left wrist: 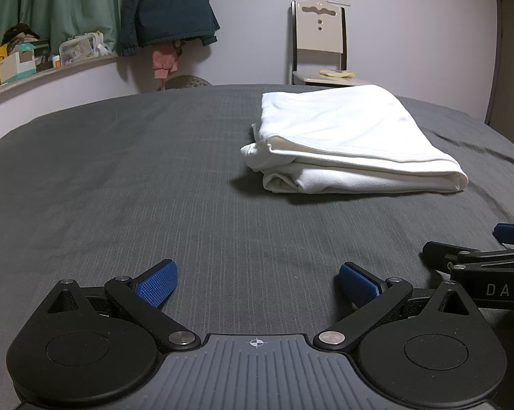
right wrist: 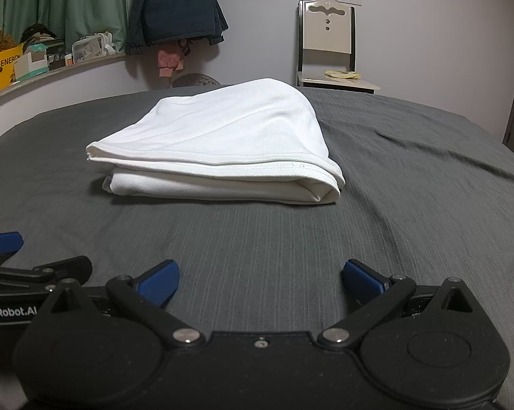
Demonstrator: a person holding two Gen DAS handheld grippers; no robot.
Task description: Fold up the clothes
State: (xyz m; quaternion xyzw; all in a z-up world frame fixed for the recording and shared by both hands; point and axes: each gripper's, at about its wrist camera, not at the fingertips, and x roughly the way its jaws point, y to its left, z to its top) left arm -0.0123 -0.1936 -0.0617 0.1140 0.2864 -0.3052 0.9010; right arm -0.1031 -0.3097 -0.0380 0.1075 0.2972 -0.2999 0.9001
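A folded white cotton garment (right wrist: 219,150) is lying on a dark grey bed sheet (right wrist: 410,177), its layers stacked with a hemmed edge facing the cameras. The left black two-finger gripper with blue ribbed pads (left wrist: 257,285) is hovering low over the bare sheet, its jaws standing wide apart and gripping nothing; from its view the garment (left wrist: 349,143) is sitting ahead and to the right, well apart from the fingertips. The right black two-finger gripper with blue pads (right wrist: 260,282) is sitting just beside it, likewise spread wide and empty, with the garment straight ahead and slightly left. Each gripper is showing at the edge of the other's view.

Beyond the bed, a cream wooden chair with dark side rails (right wrist: 328,37) is standing against a pale wall, a small yellow object (right wrist: 342,74) lying on its seat. A dark teal jacket (right wrist: 178,7) is hanging beside green curtains (right wrist: 68,0), above a cluttered curved shelf (right wrist: 51,71).
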